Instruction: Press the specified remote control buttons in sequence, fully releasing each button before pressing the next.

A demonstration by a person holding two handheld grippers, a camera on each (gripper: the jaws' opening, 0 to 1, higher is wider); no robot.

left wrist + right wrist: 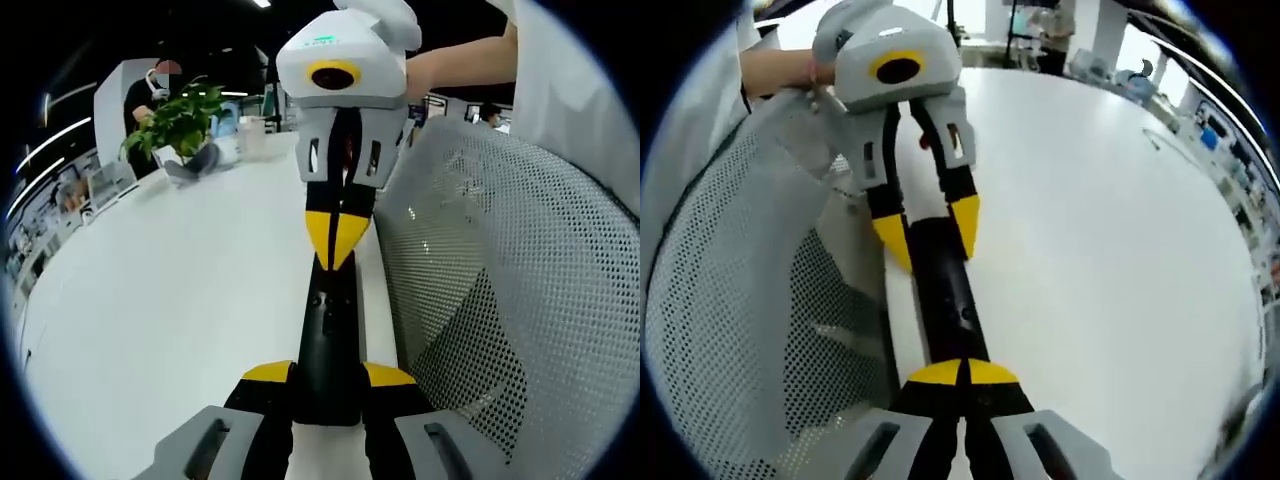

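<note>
A long black remote control lies lengthwise along the edge of the white table. My left gripper is shut on its near end, one yellow tip on each side. My right gripper comes in from the far side, shut, its joined yellow tips down on the remote's far part. In the right gripper view, my right gripper has its tips pressed together on top of the remote control. Beyond it, my left gripper straddles the remote. The buttons under the tips are hidden.
A white mesh chair back stands close along the table edge, beside the remote. A potted plant and a clear cup sit at the table's far end, with a person behind. A hand holds the left gripper.
</note>
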